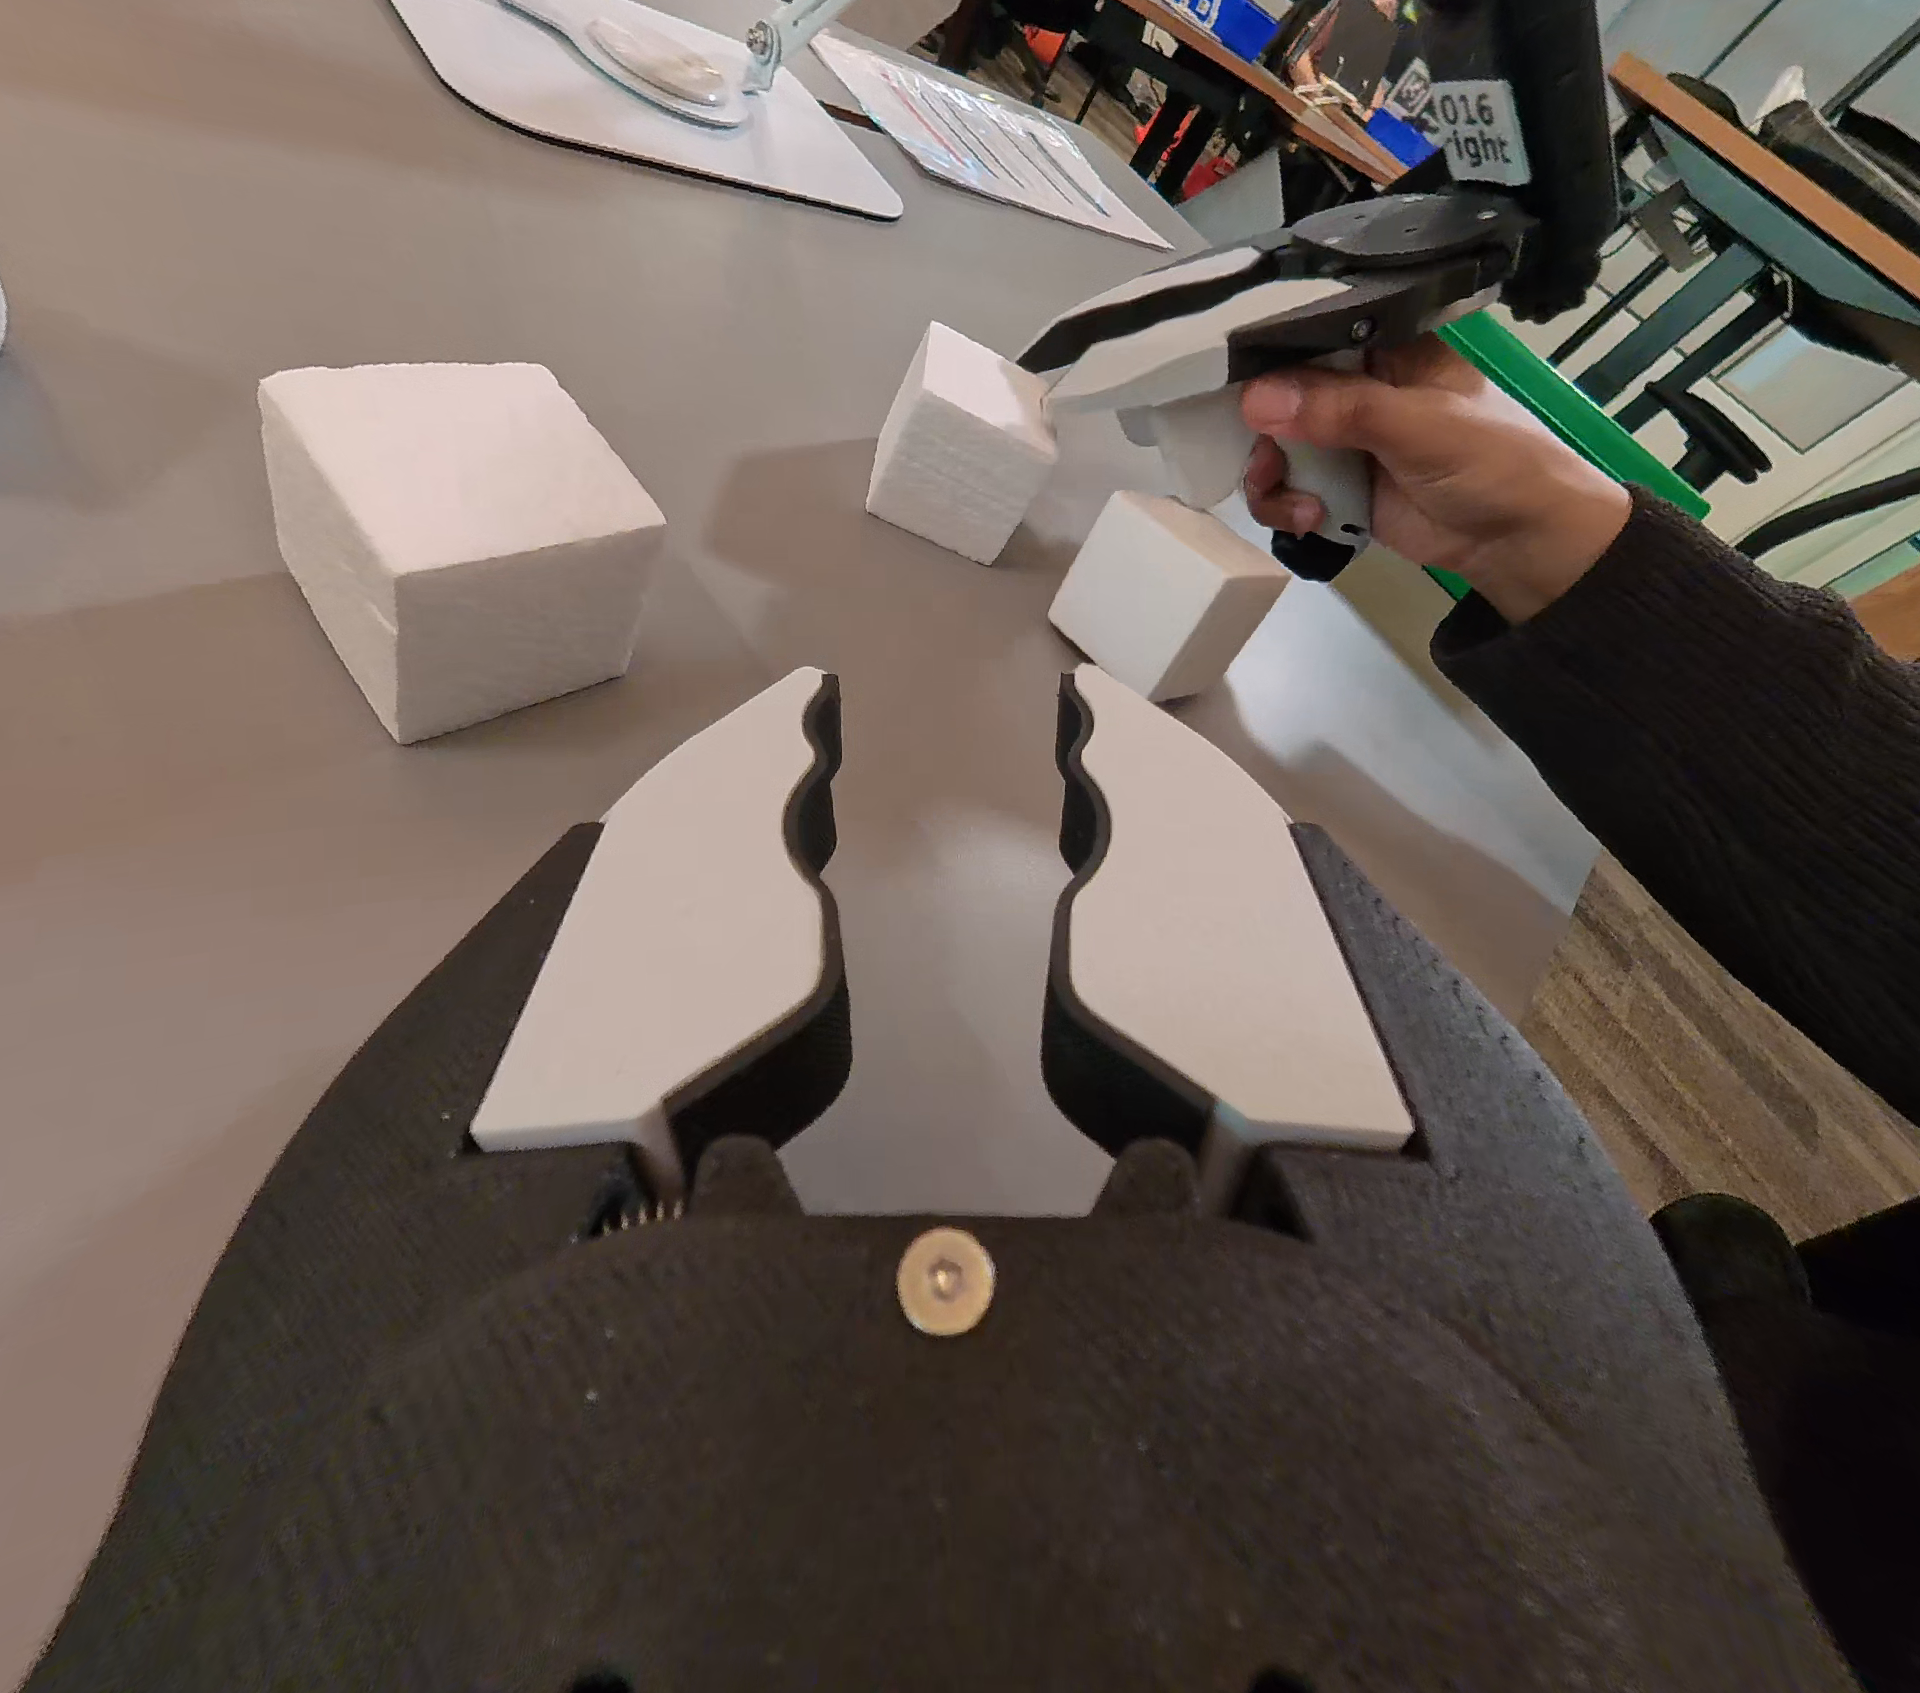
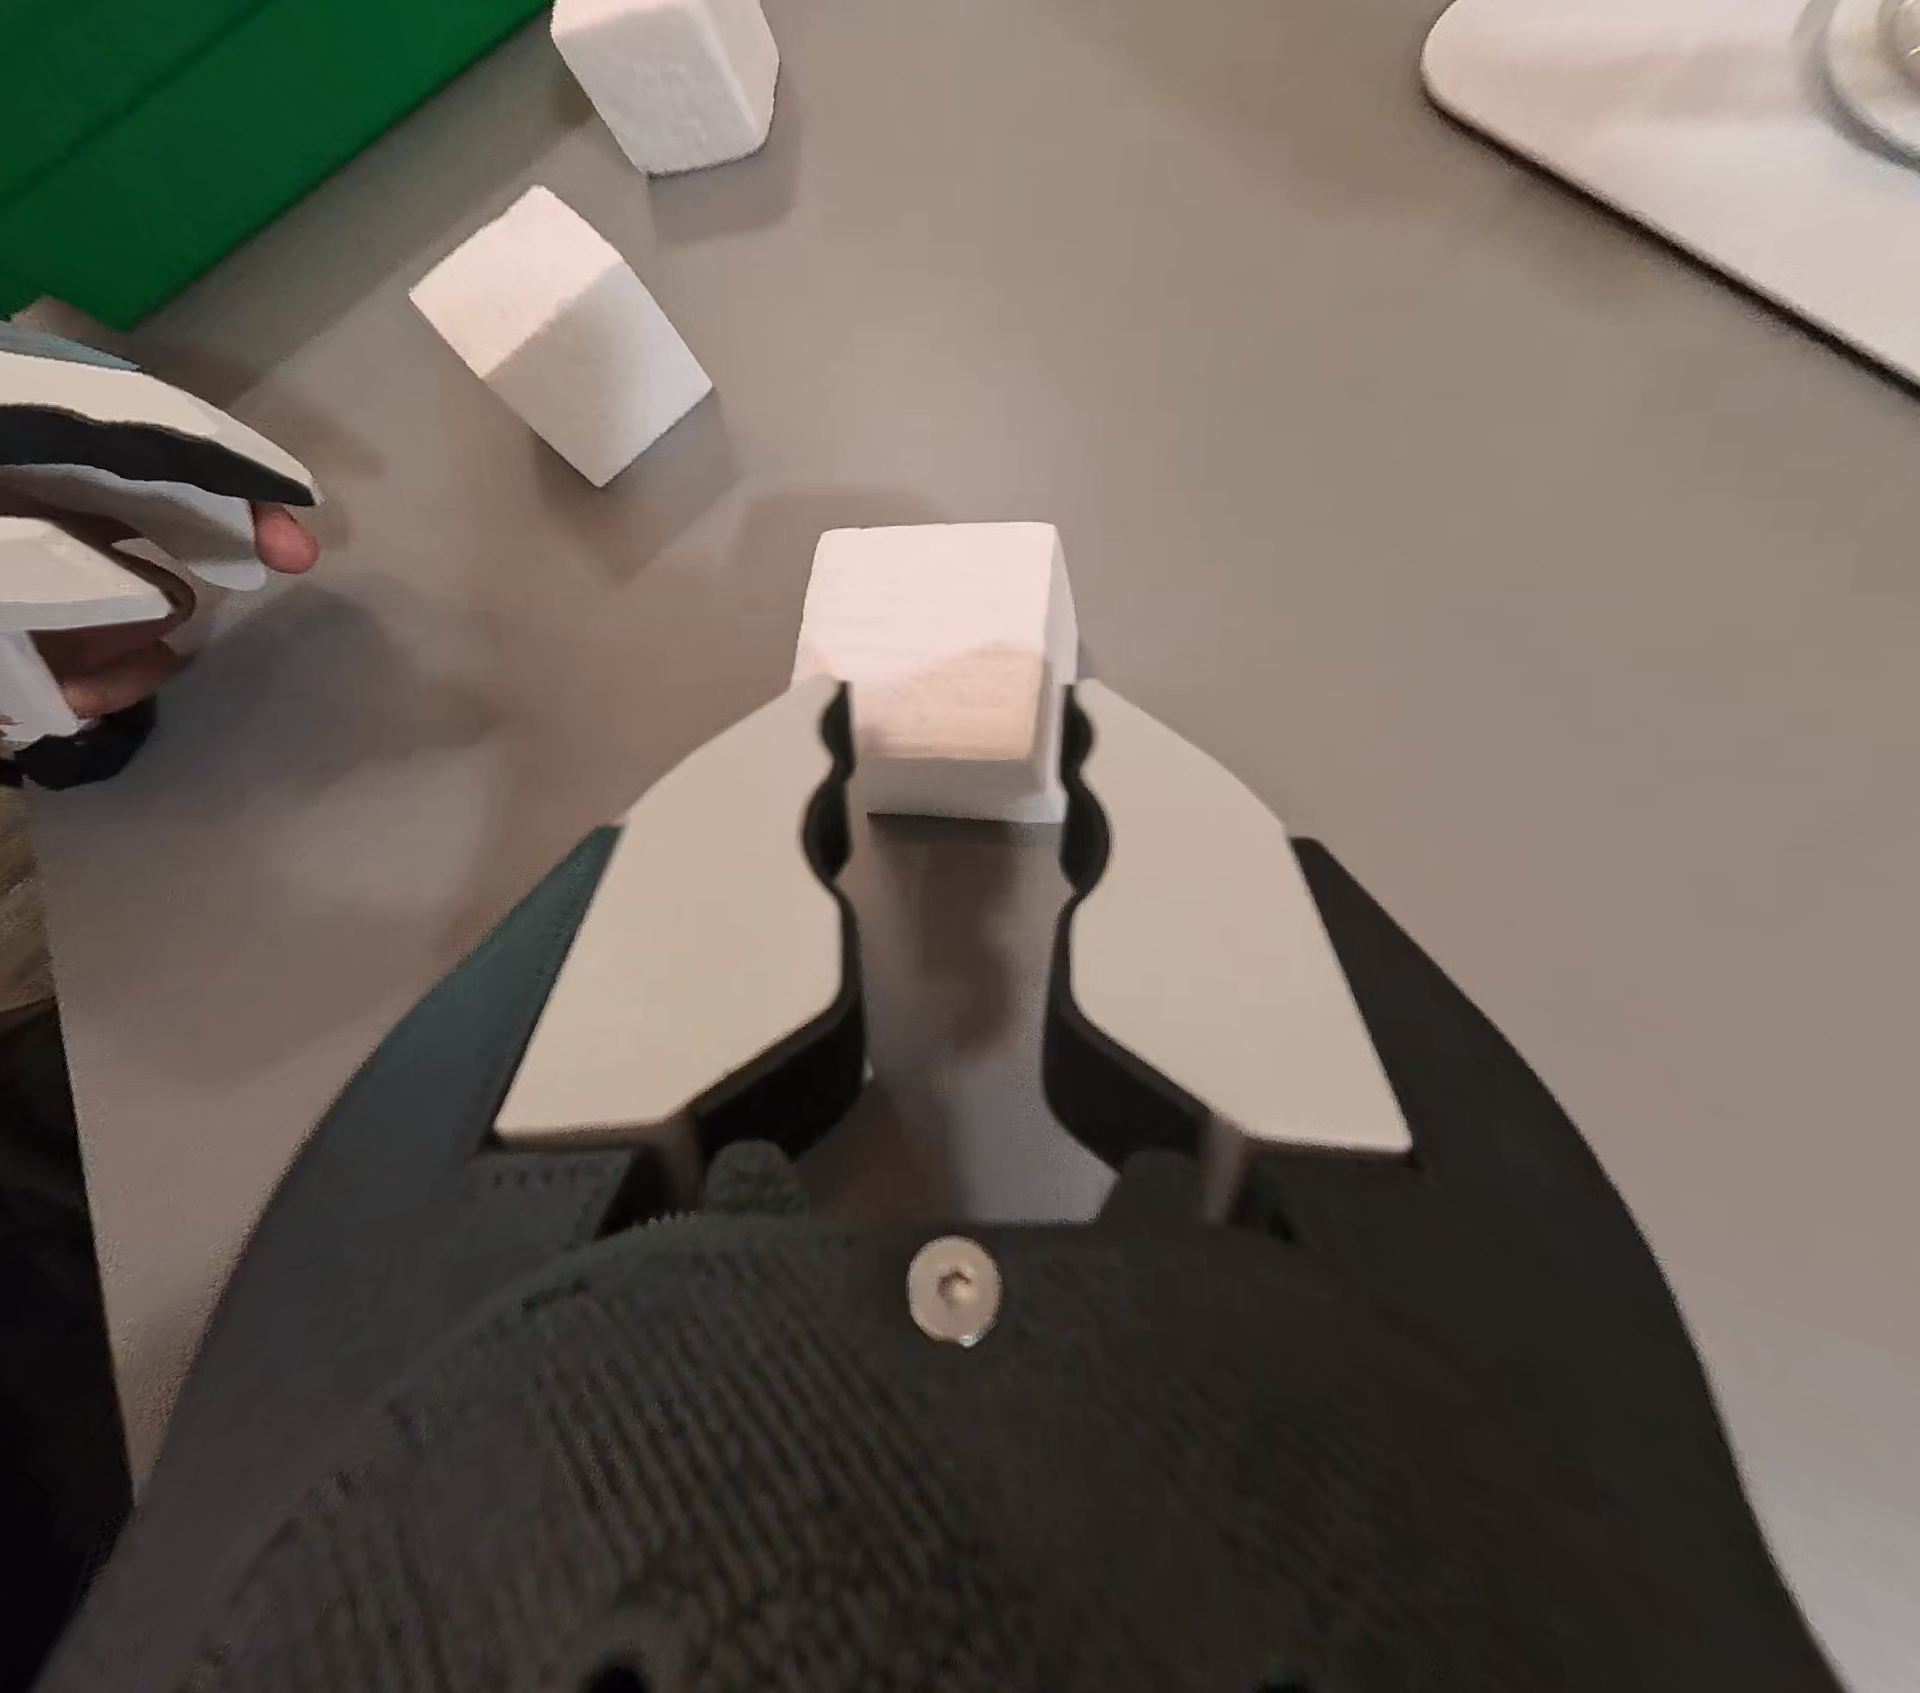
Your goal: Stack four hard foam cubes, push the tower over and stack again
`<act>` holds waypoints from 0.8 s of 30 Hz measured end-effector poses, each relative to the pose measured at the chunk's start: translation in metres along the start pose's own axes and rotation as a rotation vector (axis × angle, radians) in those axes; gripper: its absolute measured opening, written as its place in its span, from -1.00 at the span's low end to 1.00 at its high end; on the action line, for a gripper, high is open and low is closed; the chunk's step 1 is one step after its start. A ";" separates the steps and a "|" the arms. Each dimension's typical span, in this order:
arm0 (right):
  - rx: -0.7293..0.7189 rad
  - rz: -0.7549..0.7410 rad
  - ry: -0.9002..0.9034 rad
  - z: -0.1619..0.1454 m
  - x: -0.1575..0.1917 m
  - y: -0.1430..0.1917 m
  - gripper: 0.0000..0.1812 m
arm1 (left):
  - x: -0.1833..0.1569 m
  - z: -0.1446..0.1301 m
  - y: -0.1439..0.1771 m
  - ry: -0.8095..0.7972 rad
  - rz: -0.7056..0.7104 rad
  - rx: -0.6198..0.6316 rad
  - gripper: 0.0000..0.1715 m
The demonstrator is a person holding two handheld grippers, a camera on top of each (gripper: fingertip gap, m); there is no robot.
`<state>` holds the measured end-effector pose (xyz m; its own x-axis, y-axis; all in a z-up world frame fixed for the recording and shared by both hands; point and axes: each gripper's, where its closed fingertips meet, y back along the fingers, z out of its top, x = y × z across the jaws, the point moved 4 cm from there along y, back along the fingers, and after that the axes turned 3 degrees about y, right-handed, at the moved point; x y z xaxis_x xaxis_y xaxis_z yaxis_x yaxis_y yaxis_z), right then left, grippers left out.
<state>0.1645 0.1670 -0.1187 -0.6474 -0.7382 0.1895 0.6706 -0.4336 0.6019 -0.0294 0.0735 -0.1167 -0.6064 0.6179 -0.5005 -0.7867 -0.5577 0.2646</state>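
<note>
**Right gripper at a foam cube, left gripper over bare table**

Your right gripper (image 2: 956, 744) has its fingers spread, one on each side of a white foam cube (image 2: 935, 656) on the grey table (image 2: 1299, 448); whether the pads touch it, you cannot tell; your hand (image 1: 1423, 469) grips its handle. Your left gripper (image 1: 948, 693) is spread too, holding nothing, above bare table; a larger foam block (image 1: 457, 542) lies to its left, a smaller block (image 1: 1164, 594) just ahead to its right. From the right wrist view, two more foam blocks (image 2: 566, 334) lie well beyond the cube, near a green box (image 2: 239, 33); a white stand base (image 1: 623, 54) sits farther back.
</note>
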 end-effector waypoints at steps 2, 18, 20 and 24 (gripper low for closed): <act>-0.037 -0.002 0.003 0.003 -0.004 0.009 -0.67 | 0.000 0.000 0.000 0.004 -0.002 0.001 -0.52; 0.010 0.159 0.420 -0.043 0.050 0.045 -0.18 | -0.001 0.000 0.000 -0.001 -0.003 0.005 -0.52; 0.030 0.137 0.425 -0.050 0.045 0.041 -0.21 | -0.003 -0.001 -0.001 -0.002 -0.011 0.007 -0.52; 0.042 0.163 0.413 -0.057 0.043 0.035 -0.38 | -0.005 -0.002 -0.003 -0.024 -0.011 0.021 -0.52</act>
<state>0.1808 0.0903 -0.1333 -0.3295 -0.9435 -0.0358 0.7313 -0.2791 0.6223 -0.0238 0.0709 -0.1170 -0.6003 0.6372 -0.4833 -0.7954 -0.5391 0.2771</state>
